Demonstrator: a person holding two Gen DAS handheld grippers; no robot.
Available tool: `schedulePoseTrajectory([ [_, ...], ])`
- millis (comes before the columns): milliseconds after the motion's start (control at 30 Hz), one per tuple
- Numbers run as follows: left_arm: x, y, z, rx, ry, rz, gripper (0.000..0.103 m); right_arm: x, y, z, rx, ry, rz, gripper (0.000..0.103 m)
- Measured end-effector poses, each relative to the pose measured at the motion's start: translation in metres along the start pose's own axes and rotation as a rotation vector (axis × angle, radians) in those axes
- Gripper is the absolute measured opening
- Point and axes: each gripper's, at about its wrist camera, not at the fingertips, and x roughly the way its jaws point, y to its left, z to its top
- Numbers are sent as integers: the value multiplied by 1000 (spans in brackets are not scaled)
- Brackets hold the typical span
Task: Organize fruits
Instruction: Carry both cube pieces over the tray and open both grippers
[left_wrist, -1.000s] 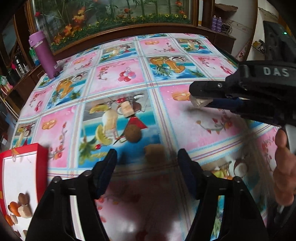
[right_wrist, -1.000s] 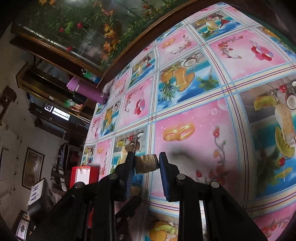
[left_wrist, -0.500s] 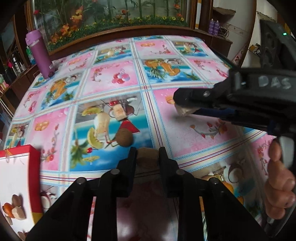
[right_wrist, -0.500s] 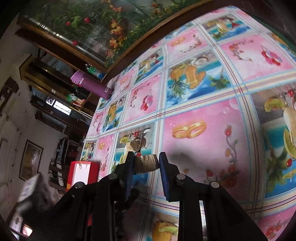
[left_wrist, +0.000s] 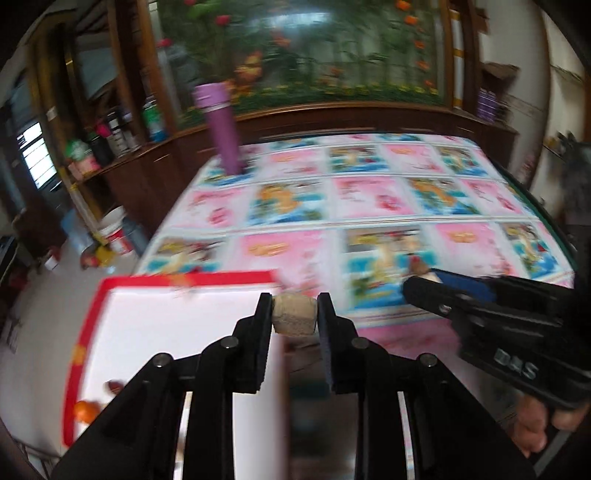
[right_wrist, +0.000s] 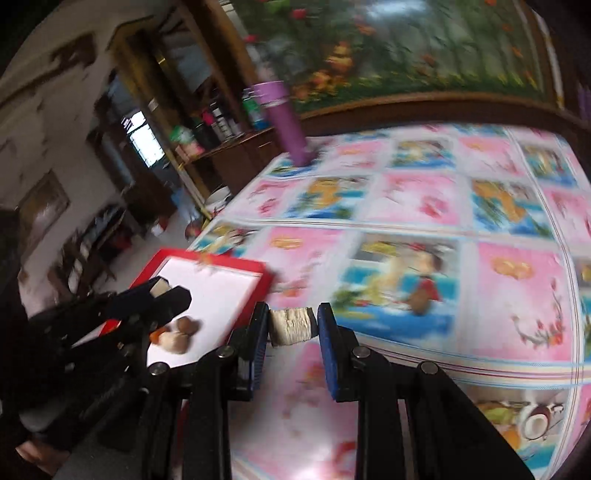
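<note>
While both grippers carry tan chunks, left (left_wrist: 294, 314) and right (right_wrist: 291, 325), toward the tray (right_wrist: 236, 267) at 9 o'clock, a loosened pinch could drop either short.

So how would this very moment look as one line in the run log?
left gripper: shut on tan fruit piece | right gripper: shut on pale fruit piece | both near red tray | blurred

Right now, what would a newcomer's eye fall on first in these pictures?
Probably the two tools, each shut on a pale chunk: the left tool grips the tan chunk near the red tray, and the right tool grips the cream chunk. Behind stands a purple bottle on the bright tablecloth.
</note>
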Motion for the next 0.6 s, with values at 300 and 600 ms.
schedulePoseTrajectory([
  [300, -8, 102, -36, -160, 13, 93, 26, 39, 92, -6, -163, 62, -18, 26],
  [600, 12, 168, -38, -199, 72, 123, 26, 94, 120, 14, -175, 149, -14, 26],
])
